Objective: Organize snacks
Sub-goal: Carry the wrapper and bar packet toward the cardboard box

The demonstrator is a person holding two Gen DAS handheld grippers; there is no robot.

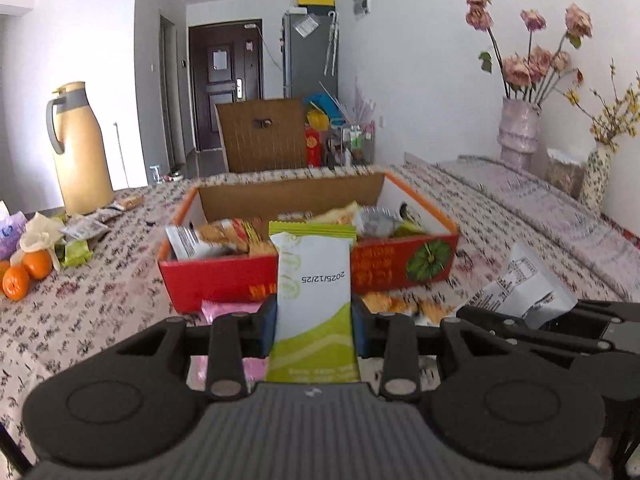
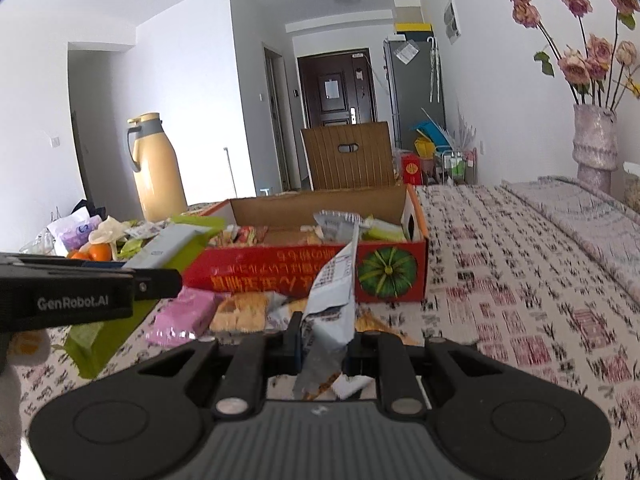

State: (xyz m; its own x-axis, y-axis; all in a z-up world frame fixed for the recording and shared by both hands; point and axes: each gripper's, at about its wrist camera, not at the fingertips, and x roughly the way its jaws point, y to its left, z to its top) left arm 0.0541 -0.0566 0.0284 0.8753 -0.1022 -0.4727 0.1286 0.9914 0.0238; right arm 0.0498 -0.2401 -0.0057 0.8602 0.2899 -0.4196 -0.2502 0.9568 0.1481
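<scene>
While both grippers hang above the patterned tablecloth (image 1: 100, 300), each one has a snack packet clamped. Left gripper (image 1: 314, 316): fingers pressed on the sides of a green-and-white packet (image 1: 314, 280), which stands upright between the blue pads, date print facing the camera, top edge overlapping the near wall of the red box (image 1: 224, 276). Right gripper (image 2: 324, 348): fingers nearly together, pinching a crumpled silver packet (image 2: 332, 300) that sticks up and tilts toward the box; the same packet is the white-grey one (image 1: 520, 288) at the right of the left wrist view.

Red box is the landmark, open top, pumpkin picture on its near wall, sitting on the table, already holding many snack packets (image 1: 240, 236). Just in front of the box, on the cloth: a pink packet (image 2: 184, 316) and cracker packets (image 2: 244, 312), loose, lying flat. Left of the box: oranges (image 1: 24, 276), more small packets (image 1: 80, 232), a purple bag. Behind-left of the box: tan thermos jug (image 1: 82, 152), upright. Behind the box: a wooden chair back (image 1: 264, 136). Far right of the box: pink vase with dried roses (image 1: 518, 132). Left gripper also shows in the right wrist view, left of the box, side-on.
</scene>
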